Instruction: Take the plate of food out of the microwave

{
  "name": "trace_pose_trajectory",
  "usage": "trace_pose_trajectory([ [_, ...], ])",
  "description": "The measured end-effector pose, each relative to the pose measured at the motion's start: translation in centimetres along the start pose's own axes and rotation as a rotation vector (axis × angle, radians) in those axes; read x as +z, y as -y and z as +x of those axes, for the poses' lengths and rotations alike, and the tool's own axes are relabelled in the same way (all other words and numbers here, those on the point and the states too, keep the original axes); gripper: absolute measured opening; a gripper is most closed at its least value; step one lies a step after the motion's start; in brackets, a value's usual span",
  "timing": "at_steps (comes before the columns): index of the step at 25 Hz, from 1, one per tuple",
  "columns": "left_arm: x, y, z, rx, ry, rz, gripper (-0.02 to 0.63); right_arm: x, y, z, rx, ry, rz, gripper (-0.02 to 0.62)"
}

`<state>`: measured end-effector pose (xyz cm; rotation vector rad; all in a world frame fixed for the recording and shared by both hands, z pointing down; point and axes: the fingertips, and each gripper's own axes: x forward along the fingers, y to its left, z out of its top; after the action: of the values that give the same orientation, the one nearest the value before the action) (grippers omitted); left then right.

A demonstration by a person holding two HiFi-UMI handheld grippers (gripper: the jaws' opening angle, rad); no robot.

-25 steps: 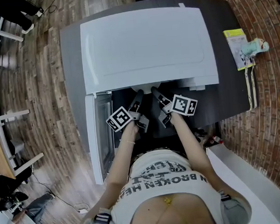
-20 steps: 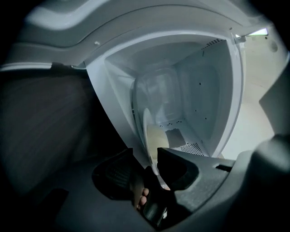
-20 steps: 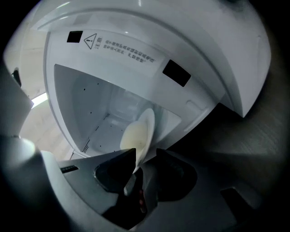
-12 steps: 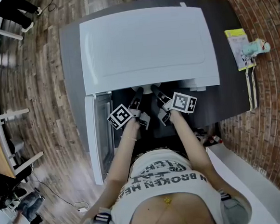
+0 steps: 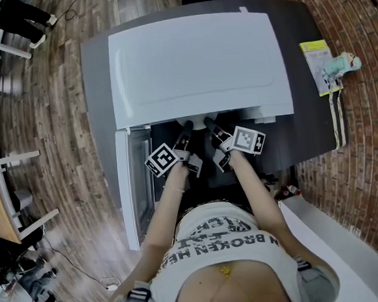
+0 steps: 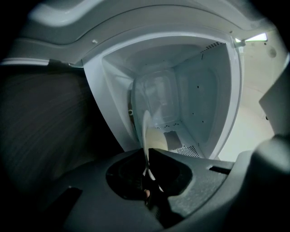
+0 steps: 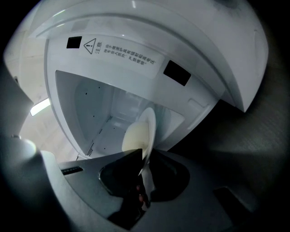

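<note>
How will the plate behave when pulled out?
Probably stiff but fragile: the plate looks like thin ceramic, so keep it off the microwave walls. The jaws of the left gripper and right gripper have just been closing on its rim alone, so it may slip or tilt, and the pale food could slide.

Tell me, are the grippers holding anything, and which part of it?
Yes, the plate. The left gripper and the right gripper each pinch its rim inside the microwave; both have just been closing on it.
</note>
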<state>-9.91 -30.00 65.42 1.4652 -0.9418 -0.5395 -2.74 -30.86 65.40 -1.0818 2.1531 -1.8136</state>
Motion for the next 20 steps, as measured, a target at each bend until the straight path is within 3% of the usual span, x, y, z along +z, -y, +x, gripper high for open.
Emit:
trace_pose_trajectory([
  [20, -1.1, 1.4, -1.7, -0.009, -0.019, 0.036, 0.029, -1.1, -1.3, -1.8, 0.007, -0.003, -0.054, 0.051],
])
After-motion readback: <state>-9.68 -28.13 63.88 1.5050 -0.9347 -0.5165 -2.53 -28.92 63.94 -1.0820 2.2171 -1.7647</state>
